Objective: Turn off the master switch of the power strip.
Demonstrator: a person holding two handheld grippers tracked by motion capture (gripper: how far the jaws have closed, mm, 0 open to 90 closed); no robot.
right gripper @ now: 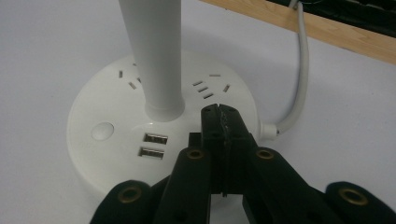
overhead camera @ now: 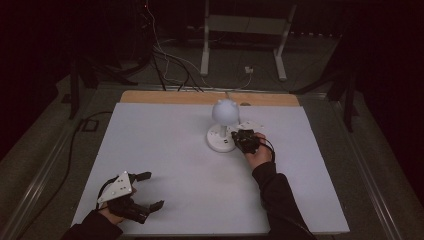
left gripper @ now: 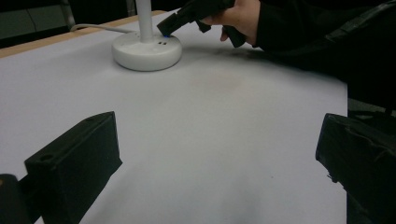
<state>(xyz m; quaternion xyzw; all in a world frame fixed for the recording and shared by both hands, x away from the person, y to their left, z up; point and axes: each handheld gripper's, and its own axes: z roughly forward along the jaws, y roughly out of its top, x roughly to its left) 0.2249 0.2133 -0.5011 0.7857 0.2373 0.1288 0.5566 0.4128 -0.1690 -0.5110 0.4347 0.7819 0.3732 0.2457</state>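
Nearest the high camera, the left gripper (overhead camera: 150, 190) rests low on the white table surface (overhead camera: 180, 170) near its front left corner, held by the person's left hand (overhead camera: 112, 212), with a grey three-cornered plate (overhead camera: 117, 188) on top; its two black jaws stand wide apart and hold nothing, and in the left gripper view the same jaws frame bare tabletop between them. Farther back, right of centre, stands a white desk lamp (overhead camera: 223, 127) with a round globe head (overhead camera: 225, 111), a straight white stem (right gripper: 152, 56) and a round flat base (right gripper: 107, 140). On that base the right gripper view shows two USB ports (right gripper: 153, 145), a round button (right gripper: 102, 131) and several socket slots (right gripper: 203, 88). A white cord (right gripper: 299, 79) leaves the base at its side and runs toward the wooden strip (overhead camera: 205, 97) along the far edge of the table. Held by the right hand (overhead camera: 259, 156) in a dark sleeve (overhead camera: 280, 200), the right gripper (right gripper: 219, 116) has its jaws pressed together with nothing between them, and their joined tips lie over the top of the base just beside the foot of the stem; whether they touch the base cannot be told. Beyond the table, dark floor carries loose cables (overhead camera: 170, 65) and a white frame (overhead camera: 245, 30).
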